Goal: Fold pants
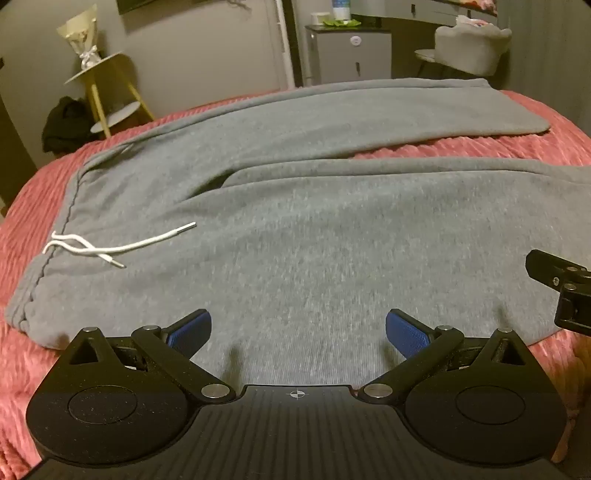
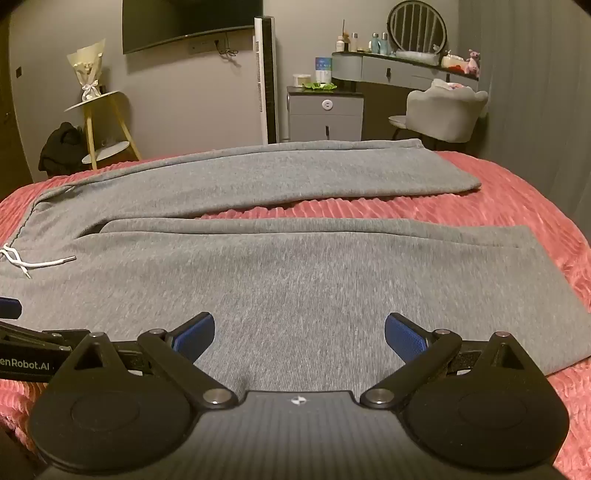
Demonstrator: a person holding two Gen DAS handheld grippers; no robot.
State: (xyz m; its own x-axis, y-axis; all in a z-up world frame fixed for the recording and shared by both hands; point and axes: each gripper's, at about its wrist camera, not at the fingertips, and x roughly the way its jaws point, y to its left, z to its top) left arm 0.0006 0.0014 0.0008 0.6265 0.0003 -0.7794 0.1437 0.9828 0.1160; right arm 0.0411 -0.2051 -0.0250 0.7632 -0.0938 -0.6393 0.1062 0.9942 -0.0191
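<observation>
Grey sweatpants lie spread flat on a pink bed cover, waistband to the left, both legs running right. A white drawstring rests near the waistband. My left gripper hovers open over the near leg close to the waist, nothing between its blue pads. My right gripper is open too, above the same near leg further toward the cuff. The far leg lies apart, with a strip of pink cover between the legs. Part of the right gripper shows at the left wrist view's right edge.
Beyond the bed stand a yellow side table with a wrapped bouquet, a tower fan, a grey cabinet, a padded chair and a vanity with a round mirror. A dark bundle sits on the floor at left.
</observation>
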